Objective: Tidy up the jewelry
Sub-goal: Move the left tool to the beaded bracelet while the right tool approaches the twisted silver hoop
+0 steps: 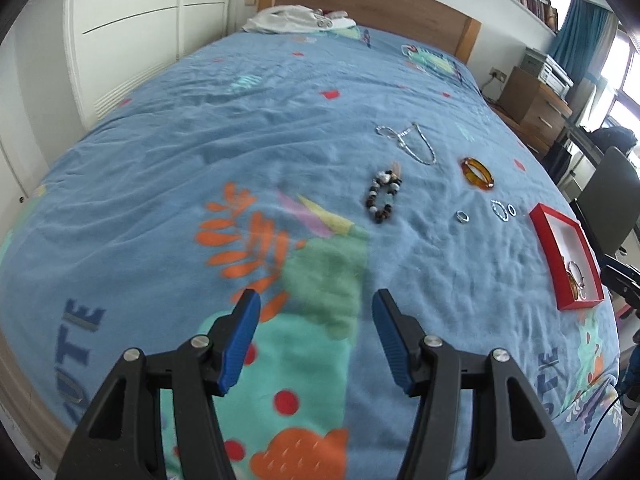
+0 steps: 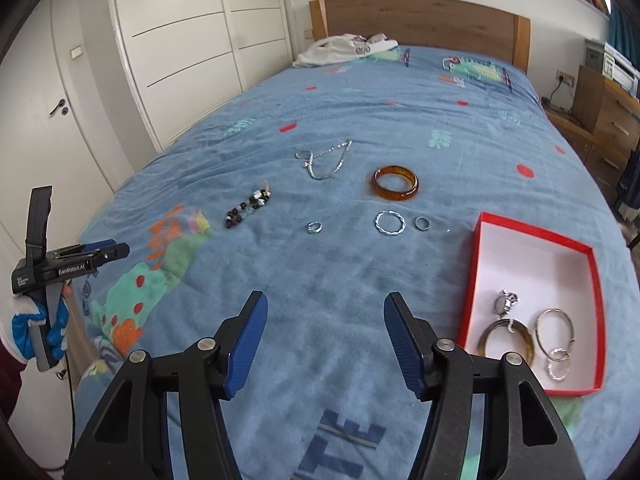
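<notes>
Nearest the cameras, both grippers hang over a blue patterned bedspread [image 2: 360, 128], angled down, jaws spread on nothing: left gripper [image 1: 316, 308], right gripper [image 2: 326, 308]. Just right of the latter sits a red box [image 2: 536, 236] holding hoops and a watch. Farther up lie three rings [image 2: 390, 223], a bead bracelet [image 2: 248, 206], an amber bangle [image 2: 396, 183] and a chain [image 2: 326, 160]. A gloved hand [image 2: 38, 328] grips the left tool. Beyond stand a headboard [image 2: 420, 20] and wardrobe [image 2: 180, 40].
</notes>
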{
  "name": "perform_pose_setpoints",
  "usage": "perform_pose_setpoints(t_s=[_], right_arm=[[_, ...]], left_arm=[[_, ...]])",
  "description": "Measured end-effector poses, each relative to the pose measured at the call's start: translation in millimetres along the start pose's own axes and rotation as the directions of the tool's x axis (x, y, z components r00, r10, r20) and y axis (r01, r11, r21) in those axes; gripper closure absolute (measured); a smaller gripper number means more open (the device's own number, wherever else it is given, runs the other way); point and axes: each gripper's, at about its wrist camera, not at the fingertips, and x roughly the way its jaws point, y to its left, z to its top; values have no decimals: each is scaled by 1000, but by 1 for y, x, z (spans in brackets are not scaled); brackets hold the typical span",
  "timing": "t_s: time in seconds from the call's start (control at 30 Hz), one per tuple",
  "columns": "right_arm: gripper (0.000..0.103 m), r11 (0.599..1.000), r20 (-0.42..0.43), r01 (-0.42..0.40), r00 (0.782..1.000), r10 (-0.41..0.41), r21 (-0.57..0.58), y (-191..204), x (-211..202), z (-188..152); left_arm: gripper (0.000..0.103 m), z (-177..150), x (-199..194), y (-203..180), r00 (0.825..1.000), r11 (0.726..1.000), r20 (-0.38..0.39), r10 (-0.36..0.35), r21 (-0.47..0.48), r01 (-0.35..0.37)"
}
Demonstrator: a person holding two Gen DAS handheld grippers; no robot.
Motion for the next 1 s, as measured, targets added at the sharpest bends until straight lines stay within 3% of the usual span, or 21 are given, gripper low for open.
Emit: perform_pose_setpoints(t_s=[0.23, 0.5, 1.0], right_arm=[[45, 996, -35, -1, 999, 4, 86, -21, 56, 13], [45, 985, -76, -1, 997, 14, 172, -54, 121, 26], [49, 961, -90, -6, 995, 32, 276, -89, 186, 51]], left_arm=[[47, 29, 51, -35, 999, 997, -40, -28, 68, 31], [47, 65, 118, -72, 997, 990, -82, -11, 143, 23], [47, 91, 180, -82, 994, 986, -107, 26, 165, -8]])
